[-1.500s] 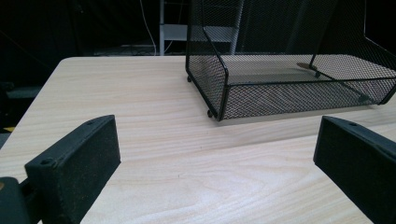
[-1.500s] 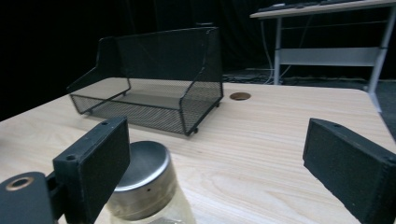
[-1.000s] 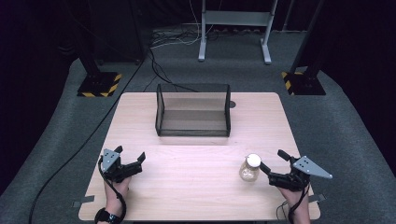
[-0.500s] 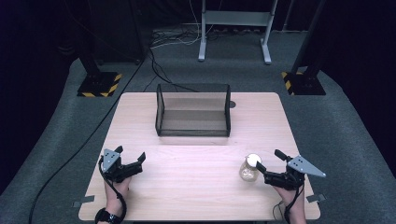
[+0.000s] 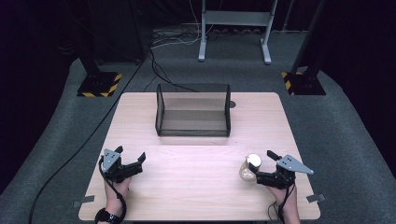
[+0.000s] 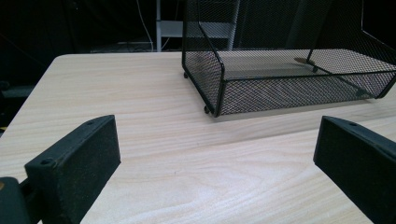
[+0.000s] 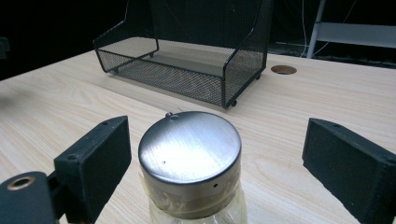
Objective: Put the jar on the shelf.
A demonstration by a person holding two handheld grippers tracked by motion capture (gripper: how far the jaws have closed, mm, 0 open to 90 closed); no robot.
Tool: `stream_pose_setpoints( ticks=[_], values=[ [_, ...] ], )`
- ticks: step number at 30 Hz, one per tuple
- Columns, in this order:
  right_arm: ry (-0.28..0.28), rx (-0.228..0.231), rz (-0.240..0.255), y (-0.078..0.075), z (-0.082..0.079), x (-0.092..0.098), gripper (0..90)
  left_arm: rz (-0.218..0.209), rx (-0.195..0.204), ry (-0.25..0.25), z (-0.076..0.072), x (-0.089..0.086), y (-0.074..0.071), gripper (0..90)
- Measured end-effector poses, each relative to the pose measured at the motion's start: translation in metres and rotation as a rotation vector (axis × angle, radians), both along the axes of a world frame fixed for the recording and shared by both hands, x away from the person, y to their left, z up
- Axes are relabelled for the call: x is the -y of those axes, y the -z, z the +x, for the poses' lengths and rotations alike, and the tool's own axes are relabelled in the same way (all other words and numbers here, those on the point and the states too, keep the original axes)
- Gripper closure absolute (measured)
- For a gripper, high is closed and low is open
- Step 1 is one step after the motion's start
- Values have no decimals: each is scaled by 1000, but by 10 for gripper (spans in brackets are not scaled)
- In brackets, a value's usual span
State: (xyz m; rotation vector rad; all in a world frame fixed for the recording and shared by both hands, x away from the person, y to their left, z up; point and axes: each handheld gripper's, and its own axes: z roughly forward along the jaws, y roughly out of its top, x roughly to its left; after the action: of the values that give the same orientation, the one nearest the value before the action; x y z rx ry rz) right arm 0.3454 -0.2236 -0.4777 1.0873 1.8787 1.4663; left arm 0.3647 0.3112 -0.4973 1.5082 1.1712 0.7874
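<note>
I hold the right tool with jaws spread wide around one glass jar, pads not yet touching it. The jar stands upright at the near right of the worktop, its metal lid between the jaws, nearer the left pad. My left tool, open and empty, rests well apart at near left. One mesh basket sits far centre.

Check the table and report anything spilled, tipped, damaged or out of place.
Nothing stands out. The clear glass jar with a brushed metal lid stands upright and capped on the pale wooden table, between the open right tongs. The black wire-mesh tray sits square, undamaged.
</note>
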Motion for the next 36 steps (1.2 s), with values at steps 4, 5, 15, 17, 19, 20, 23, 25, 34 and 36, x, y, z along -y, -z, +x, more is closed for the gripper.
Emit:
stream_pose_setpoints(
  ticks=[4,5,15,17,19,20,23,25,34,36],
  values=[
    [-3,-11,-14,2,2,-4,69,1,-2,0,0,0,0,0],
    [-6,-15,-17,3,2,-6,69,1,-2,1,0,0,0,0],
    [-10,-36,-44,10,6,-14,71,5,-3,3,0,1,0,0],
    [-10,-37,-46,10,7,-15,73,5,-3,3,0,1,0,0],
    [-8,-35,-49,11,7,-16,79,6,-3,3,0,1,0,0],
    [-10,-34,-49,11,7,-16,82,6,-3,3,0,1,0,0],
    [-6,-36,-50,11,7,-16,82,6,-3,2,0,0,0,0],
    [-6,-39,-51,12,7,-15,84,6,-2,2,0,0,0,0],
    [3,-43,-49,13,7,-13,84,11,-4,3,0,1,0,0],
    [2,-42,-45,12,7,-13,84,11,-5,3,0,1,0,0]
  ],
)
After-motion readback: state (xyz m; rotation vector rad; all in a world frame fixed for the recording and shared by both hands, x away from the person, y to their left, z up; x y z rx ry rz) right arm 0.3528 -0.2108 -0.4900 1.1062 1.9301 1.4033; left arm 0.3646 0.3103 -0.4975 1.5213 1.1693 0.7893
